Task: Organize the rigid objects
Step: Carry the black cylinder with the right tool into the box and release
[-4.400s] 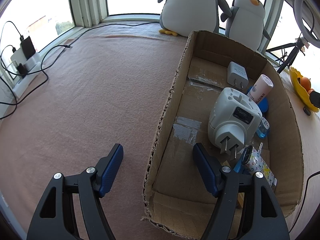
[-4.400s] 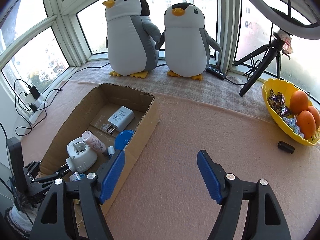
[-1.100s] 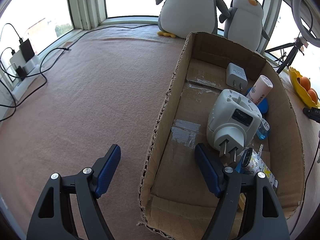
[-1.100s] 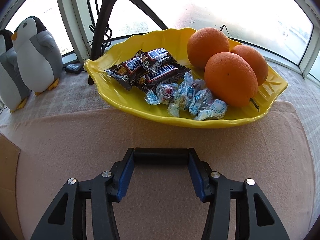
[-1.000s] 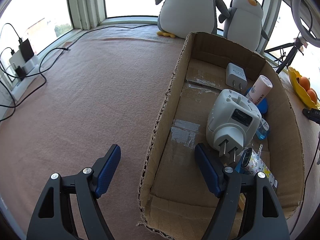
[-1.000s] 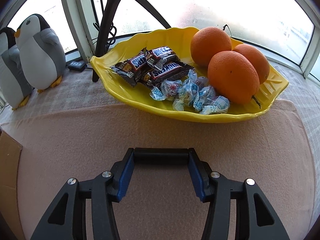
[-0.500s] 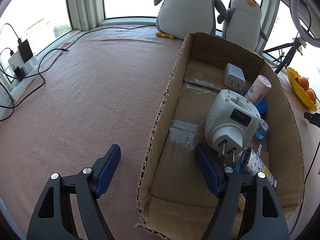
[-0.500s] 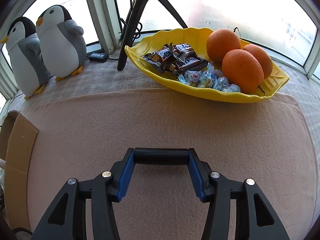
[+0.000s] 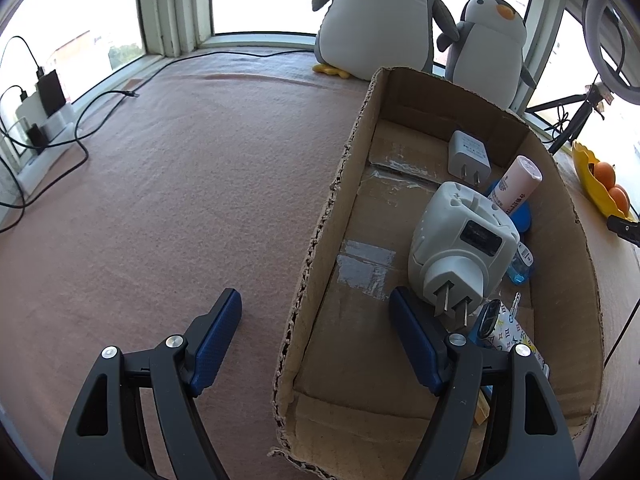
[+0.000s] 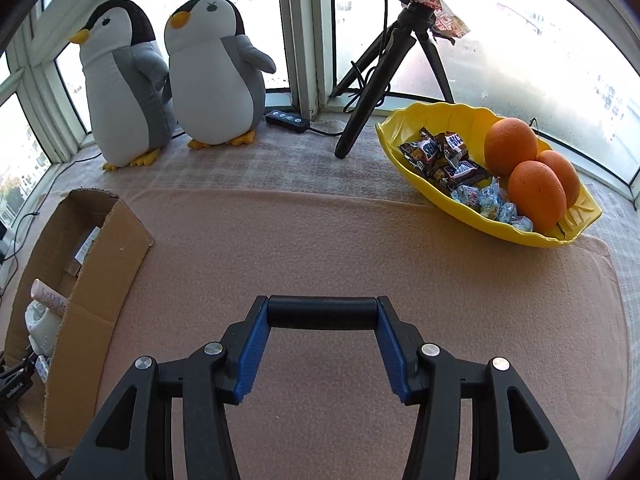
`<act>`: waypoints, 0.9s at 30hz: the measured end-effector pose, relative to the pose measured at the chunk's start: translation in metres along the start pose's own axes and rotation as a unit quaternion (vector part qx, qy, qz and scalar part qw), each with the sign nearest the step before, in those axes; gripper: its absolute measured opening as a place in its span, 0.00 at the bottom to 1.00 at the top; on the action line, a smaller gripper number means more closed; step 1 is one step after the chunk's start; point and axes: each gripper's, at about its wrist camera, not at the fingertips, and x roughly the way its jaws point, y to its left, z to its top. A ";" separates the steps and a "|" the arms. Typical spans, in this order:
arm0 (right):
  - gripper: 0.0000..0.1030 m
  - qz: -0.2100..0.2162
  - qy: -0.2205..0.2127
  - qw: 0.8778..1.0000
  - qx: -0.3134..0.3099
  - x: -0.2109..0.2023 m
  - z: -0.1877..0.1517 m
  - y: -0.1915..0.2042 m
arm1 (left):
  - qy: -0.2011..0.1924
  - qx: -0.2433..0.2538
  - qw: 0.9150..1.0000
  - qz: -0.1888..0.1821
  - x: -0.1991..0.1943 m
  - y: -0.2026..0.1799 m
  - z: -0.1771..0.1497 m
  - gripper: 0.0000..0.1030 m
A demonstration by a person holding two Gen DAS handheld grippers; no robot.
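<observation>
My right gripper [image 10: 322, 309] is shut on a short black cylinder [image 10: 322, 313], held crosswise between the blue pads above the pink cloth. The cardboard box [image 10: 100, 280] lies off to its left. In the left wrist view my left gripper [image 9: 316, 300] stands open astride the box's near left wall [image 9: 316, 264], one finger outside and one inside, neither pad pressing it. Inside the box lie a white travel adapter [image 9: 460, 248], a white charger [image 9: 468, 156], a pink tube [image 9: 516, 184], a blue lid [image 9: 522, 216], a small blue bottle [image 9: 520, 268] and a patterned pouch [image 9: 510, 332].
A yellow dish [image 10: 532, 232] with oranges and sweets sits at the right. Two plush penguins [image 10: 216, 76] and a tripod [image 10: 384, 64] stand by the windows. A power strip with cables [image 9: 44, 120] lies at the far left.
The right gripper, still holding the black cylinder, has lifted and swung left away from the yellow dish; the penguins and the box have come into its view. The left gripper has stayed put.
</observation>
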 end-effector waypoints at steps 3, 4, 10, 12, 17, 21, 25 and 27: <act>0.46 0.011 -0.003 1.000 -0.015 -0.006 0.002 0.018 | 0.000 0.001 1.000 -0.001 0.000 0.000 0.001 0.75; 0.46 0.015 -0.003 1.000 -0.020 -0.007 0.003 0.025 | 0.000 0.002 1.000 -0.001 0.001 0.000 0.001 0.75; 0.46 0.046 -0.011 0.998 -0.051 -0.018 0.004 0.067 | 0.000 0.001 1.000 -0.001 0.001 0.000 0.001 0.75; 0.46 0.059 -0.011 0.996 -0.061 -0.021 0.003 0.081 | 0.000 0.002 1.000 -0.001 0.001 0.000 0.001 0.75; 0.46 0.087 -0.013 0.992 -0.089 -0.029 0.002 0.116 | -0.002 0.004 1.000 0.000 0.000 0.000 0.001 0.75; 0.46 0.103 -0.012 0.988 -0.111 -0.032 -0.001 0.141 | -0.002 0.004 1.000 0.000 0.000 -0.001 0.001 0.75; 0.46 0.117 -0.008 0.985 -0.126 -0.032 -0.004 0.161 | -0.002 0.005 1.000 -0.001 0.000 -0.001 0.001 0.75; 0.46 0.124 -0.006 0.984 -0.131 -0.034 -0.005 0.170 | -0.002 0.005 1.000 -0.001 0.000 -0.001 0.001 0.75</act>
